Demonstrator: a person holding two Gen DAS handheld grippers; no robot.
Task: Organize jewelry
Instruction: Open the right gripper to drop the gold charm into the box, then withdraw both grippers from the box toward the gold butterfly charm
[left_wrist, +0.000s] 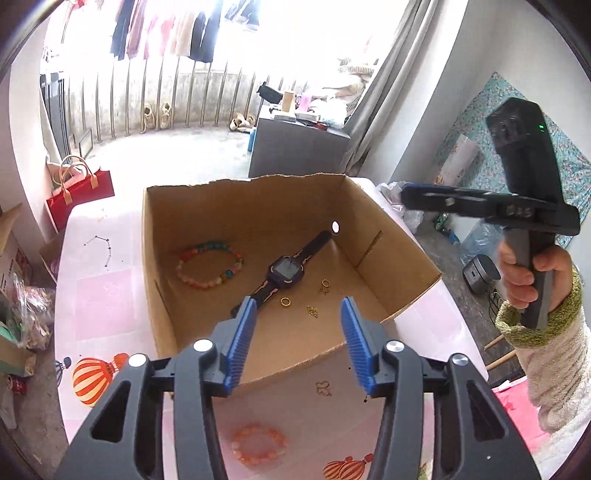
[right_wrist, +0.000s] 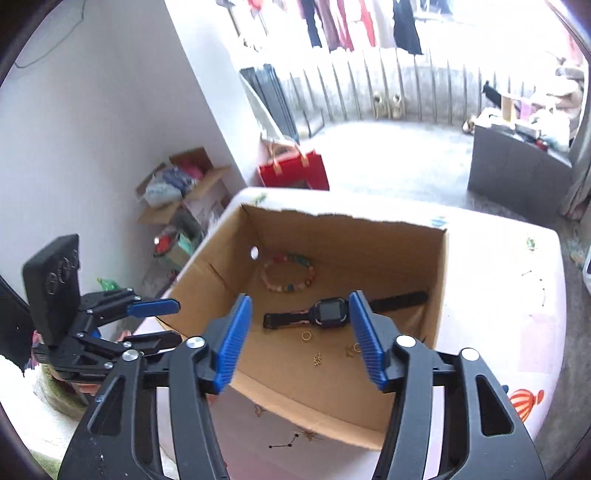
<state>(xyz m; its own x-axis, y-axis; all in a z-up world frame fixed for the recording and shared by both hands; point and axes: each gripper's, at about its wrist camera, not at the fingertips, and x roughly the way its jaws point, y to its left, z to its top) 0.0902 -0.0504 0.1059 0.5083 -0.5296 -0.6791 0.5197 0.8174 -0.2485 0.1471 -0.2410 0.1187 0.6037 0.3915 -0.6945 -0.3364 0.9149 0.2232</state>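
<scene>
Both jaws you are holding half open and empty, left gripper and right gripper hovering above the cardboard box, since the orange bracelet beneath the left jaws is waiting outside.

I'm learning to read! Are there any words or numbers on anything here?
None can be read.
Watch screen: blurred.
Box at the left edge: print too small.
Red can: label too blurred.
Cardboard box: no print shows.
</scene>
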